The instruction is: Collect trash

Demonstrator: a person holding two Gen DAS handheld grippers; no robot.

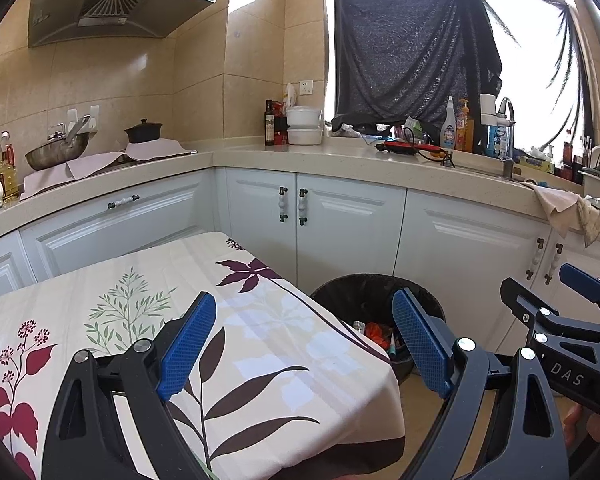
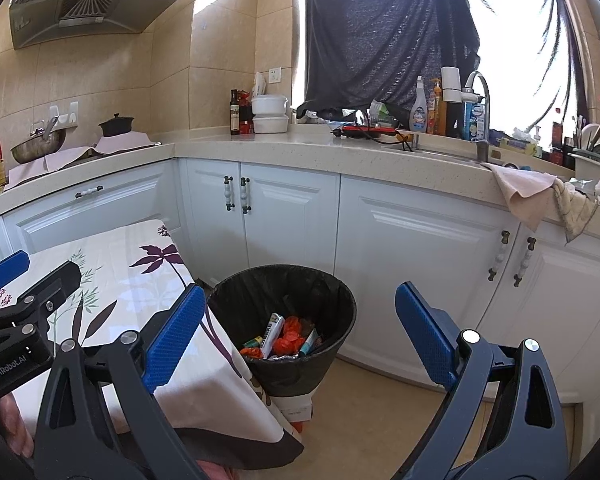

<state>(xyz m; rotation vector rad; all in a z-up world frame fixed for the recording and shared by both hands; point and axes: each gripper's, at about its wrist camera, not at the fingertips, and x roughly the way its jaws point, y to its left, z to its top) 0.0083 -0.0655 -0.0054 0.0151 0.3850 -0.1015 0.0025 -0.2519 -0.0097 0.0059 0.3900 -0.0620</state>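
A black bin (image 2: 284, 304) lined with a black bag stands on the floor beside a table; it also shows in the left wrist view (image 1: 376, 300). Inside lies trash (image 2: 286, 338): a white box, orange wrappers and small packets. My left gripper (image 1: 304, 344) is open and empty above the table's right edge. My right gripper (image 2: 300, 340) is open and empty, above and in front of the bin. The right gripper also shows in the left wrist view (image 1: 548, 300), and the left gripper in the right wrist view (image 2: 28, 272).
A floral tablecloth (image 1: 148, 320) covers the table at the left. White cabinets (image 2: 420, 248) and a beige counter (image 2: 300, 148) ring the room, with pots, bottles, a sink tap (image 2: 476, 92) and hanging cloths (image 2: 540, 196). A small box (image 2: 296, 408) sits under the bin.
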